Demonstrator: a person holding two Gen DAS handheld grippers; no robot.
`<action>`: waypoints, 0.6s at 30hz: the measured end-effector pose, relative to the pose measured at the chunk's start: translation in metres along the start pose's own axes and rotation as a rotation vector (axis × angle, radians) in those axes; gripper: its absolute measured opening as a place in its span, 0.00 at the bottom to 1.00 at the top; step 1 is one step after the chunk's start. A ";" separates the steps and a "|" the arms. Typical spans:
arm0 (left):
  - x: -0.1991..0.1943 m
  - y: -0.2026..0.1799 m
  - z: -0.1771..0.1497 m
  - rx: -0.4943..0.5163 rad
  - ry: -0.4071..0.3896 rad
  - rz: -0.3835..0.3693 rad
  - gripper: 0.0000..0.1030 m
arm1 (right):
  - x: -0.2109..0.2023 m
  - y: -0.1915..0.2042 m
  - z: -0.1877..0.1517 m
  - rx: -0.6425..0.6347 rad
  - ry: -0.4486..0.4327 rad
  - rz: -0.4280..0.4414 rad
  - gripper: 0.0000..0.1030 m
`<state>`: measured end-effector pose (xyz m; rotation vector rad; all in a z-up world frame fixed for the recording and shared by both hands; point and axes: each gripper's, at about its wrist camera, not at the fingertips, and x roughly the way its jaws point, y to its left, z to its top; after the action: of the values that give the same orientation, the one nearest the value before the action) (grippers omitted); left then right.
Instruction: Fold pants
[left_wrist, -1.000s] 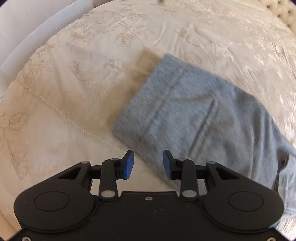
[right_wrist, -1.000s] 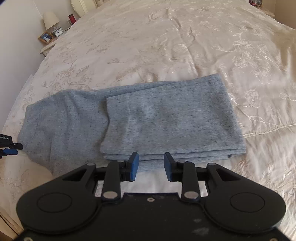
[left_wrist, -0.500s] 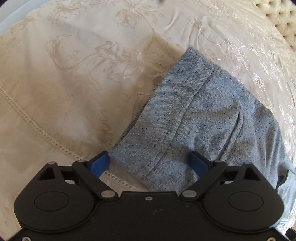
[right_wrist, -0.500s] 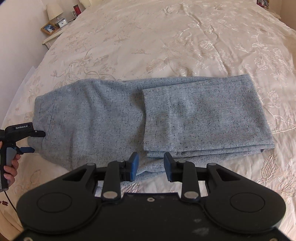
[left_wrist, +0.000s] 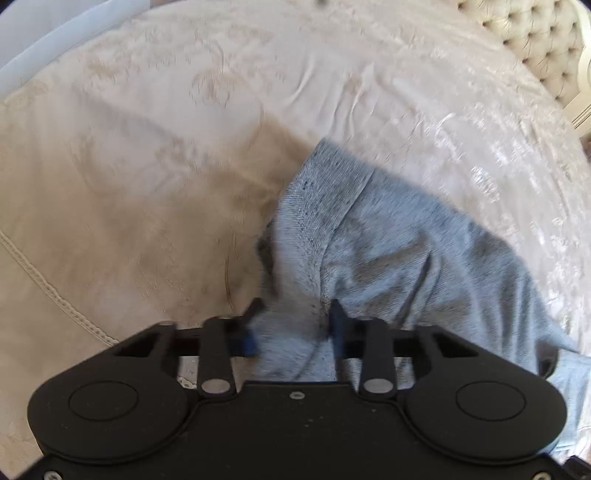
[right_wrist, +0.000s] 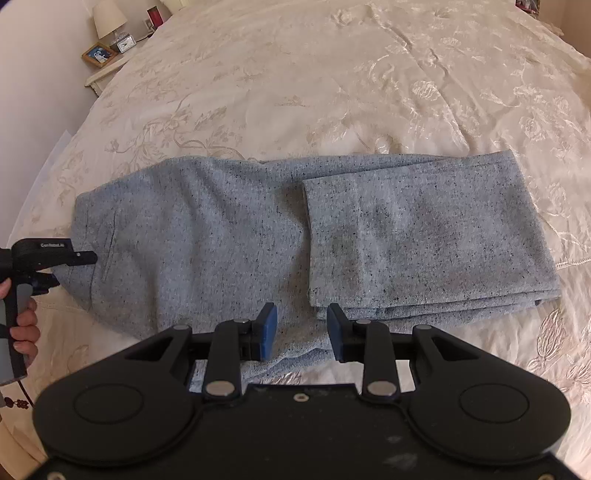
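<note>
Grey-blue speckled pants (right_wrist: 203, 240) lie across the cream bedspread (right_wrist: 332, 74), with the legs folded back over themselves on the right (right_wrist: 424, 236). My left gripper (left_wrist: 295, 317) is at the waistband end (left_wrist: 332, 206); its jaws are closing, and the waistband cloth is bunched between the pads and touches both. That same gripper (right_wrist: 55, 254) shows at the far left of the right wrist view, held by a hand (right_wrist: 22, 325). My right gripper (right_wrist: 301, 325) hovers open over the pants' near edge, beside the folded leg ends, gripping nothing.
The embroidered bedspread (left_wrist: 147, 184) spreads out on all sides of the pants. A tufted headboard (left_wrist: 535, 44) is at the top right of the left wrist view. A nightstand (right_wrist: 107, 62) with a lamp (right_wrist: 109, 18) and a photo frame stands beyond the bed's far left corner.
My left gripper came down onto the waistband, opened wide around it, then narrowed so the cloth bunched up. My right gripper slid left along the near edge, then held still, open as before.
</note>
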<state>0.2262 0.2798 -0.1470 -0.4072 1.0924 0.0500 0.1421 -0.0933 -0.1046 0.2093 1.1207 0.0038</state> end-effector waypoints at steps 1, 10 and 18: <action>-0.008 -0.002 0.001 -0.005 -0.012 -0.009 0.34 | 0.000 -0.001 -0.001 -0.001 0.002 0.001 0.31; -0.071 -0.061 0.001 0.124 -0.123 0.013 0.29 | -0.001 -0.017 -0.007 0.011 0.007 0.031 0.31; -0.112 -0.138 -0.011 0.209 -0.193 -0.016 0.28 | -0.005 -0.057 -0.006 0.012 0.003 0.093 0.31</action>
<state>0.1969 0.1663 -0.0134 -0.2181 0.8939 -0.0386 0.1292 -0.1487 -0.1121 0.2720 1.1135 0.0797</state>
